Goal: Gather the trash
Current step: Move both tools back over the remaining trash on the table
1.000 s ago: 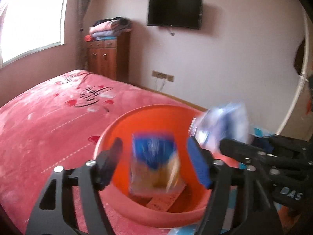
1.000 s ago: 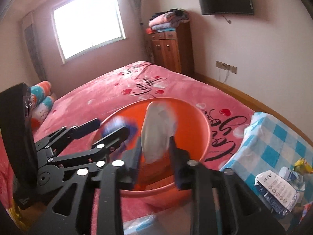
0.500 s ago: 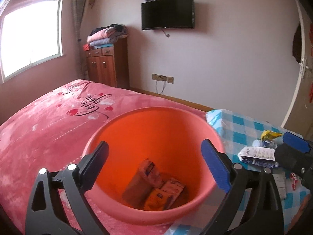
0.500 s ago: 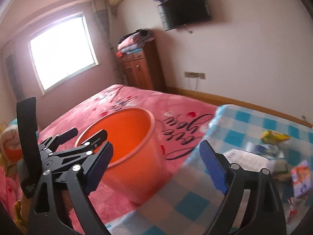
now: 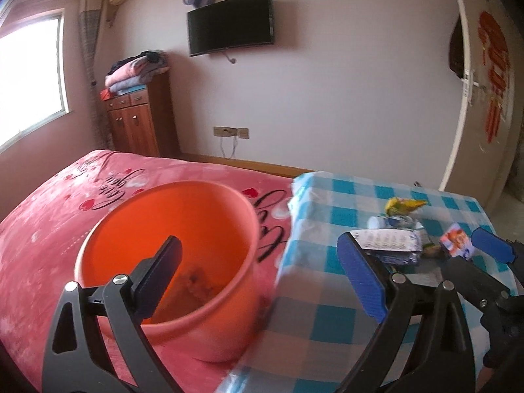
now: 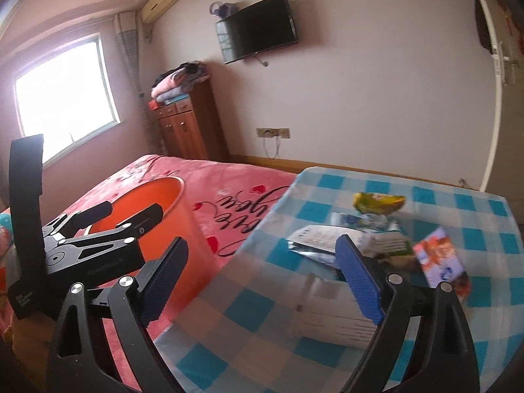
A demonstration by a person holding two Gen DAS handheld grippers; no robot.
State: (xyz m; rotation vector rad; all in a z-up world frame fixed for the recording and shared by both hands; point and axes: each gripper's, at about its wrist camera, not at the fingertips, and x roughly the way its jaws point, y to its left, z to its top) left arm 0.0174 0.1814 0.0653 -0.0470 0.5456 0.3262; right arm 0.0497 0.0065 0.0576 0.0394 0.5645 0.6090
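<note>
An orange bucket [image 5: 170, 239] stands on the pink bed beside a table with a blue-checked cloth [image 5: 327, 301]; some wrappers lie in its bottom. My left gripper [image 5: 262, 281] is open and empty, over the bucket's right rim and the table's edge. My right gripper [image 6: 262, 271] is open and empty above the cloth [image 6: 262, 311]. Trash lies on the table: a yellow-green wrapper [image 6: 376, 201], a white printed packet [image 6: 314, 235], a colourful packet [image 6: 440, 258] and a white leaflet [image 6: 330, 314]. The bucket also shows in the right wrist view [image 6: 154, 203].
The pink bedspread [image 5: 49, 229] lies left of the table. A wooden cabinet [image 5: 140, 121] with folded clothes stands against the far wall under a wall TV [image 5: 229, 23]. A white door [image 5: 478, 98] is at the right.
Both grippers dropped their wrappers into the bucket and opened. Both then swung right, from over the bucket toward the checked table.
</note>
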